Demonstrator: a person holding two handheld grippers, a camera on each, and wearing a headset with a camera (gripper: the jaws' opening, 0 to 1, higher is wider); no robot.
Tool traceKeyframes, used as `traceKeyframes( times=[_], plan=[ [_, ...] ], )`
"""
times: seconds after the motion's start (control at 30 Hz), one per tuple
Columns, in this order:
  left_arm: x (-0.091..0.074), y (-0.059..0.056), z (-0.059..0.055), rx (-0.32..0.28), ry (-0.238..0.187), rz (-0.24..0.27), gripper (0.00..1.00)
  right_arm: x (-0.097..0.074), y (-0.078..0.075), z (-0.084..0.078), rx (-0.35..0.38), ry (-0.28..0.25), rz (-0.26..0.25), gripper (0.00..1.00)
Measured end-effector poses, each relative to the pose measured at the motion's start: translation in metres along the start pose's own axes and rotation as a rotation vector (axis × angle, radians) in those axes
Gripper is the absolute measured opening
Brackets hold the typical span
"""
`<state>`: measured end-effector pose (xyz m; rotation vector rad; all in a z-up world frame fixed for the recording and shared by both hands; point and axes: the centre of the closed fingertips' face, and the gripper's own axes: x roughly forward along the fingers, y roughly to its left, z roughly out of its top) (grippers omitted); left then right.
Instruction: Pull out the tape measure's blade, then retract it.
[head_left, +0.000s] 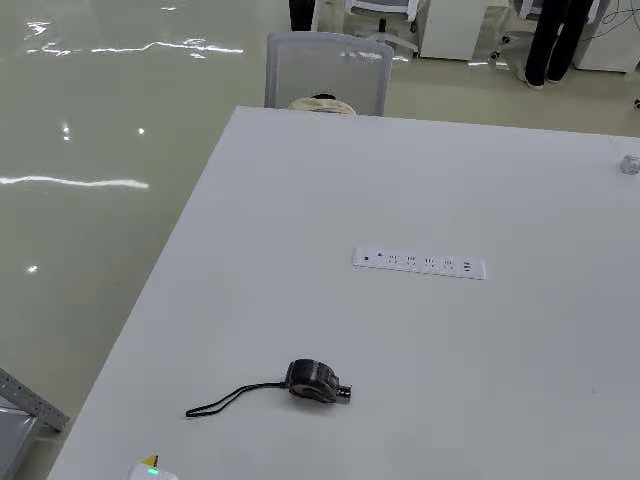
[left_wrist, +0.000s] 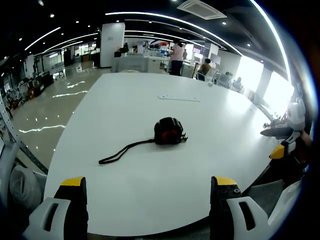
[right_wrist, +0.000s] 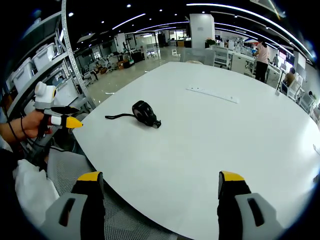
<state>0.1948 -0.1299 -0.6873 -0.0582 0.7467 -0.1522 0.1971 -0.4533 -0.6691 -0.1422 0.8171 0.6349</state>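
A black tape measure (head_left: 317, 381) with a red face lies on the white table (head_left: 420, 190), its black wrist strap (head_left: 228, 400) trailing to the left. The blade is inside the case. In the left gripper view the tape measure (left_wrist: 169, 131) lies ahead of my open left gripper (left_wrist: 149, 189), well beyond the jaws. My right gripper (right_wrist: 161, 184) is open too, near the table's edge, with the tape measure (right_wrist: 145, 113) far ahead to the left. The left gripper (right_wrist: 59, 120) also shows at the left of the right gripper view, held in a hand off the table.
A white power strip (head_left: 419, 263) lies mid-table beyond the tape measure. A grey chair (head_left: 328, 72) stands at the far edge. A small crumpled object (head_left: 629, 165) sits at the far right. Metal shelving (right_wrist: 47, 60) with bins stands to the left of the table.
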Motion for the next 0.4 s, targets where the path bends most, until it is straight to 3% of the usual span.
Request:
traceKeyframes(
  times=[0.4],
  plan=[
    [-0.0054, 0.0009, -0.0045, -0.017, -0.003, 0.011, 1.0, -0.0005, 0.0025, 0.0018, -0.009, -0.002, 0.004, 0.98]
  ],
)
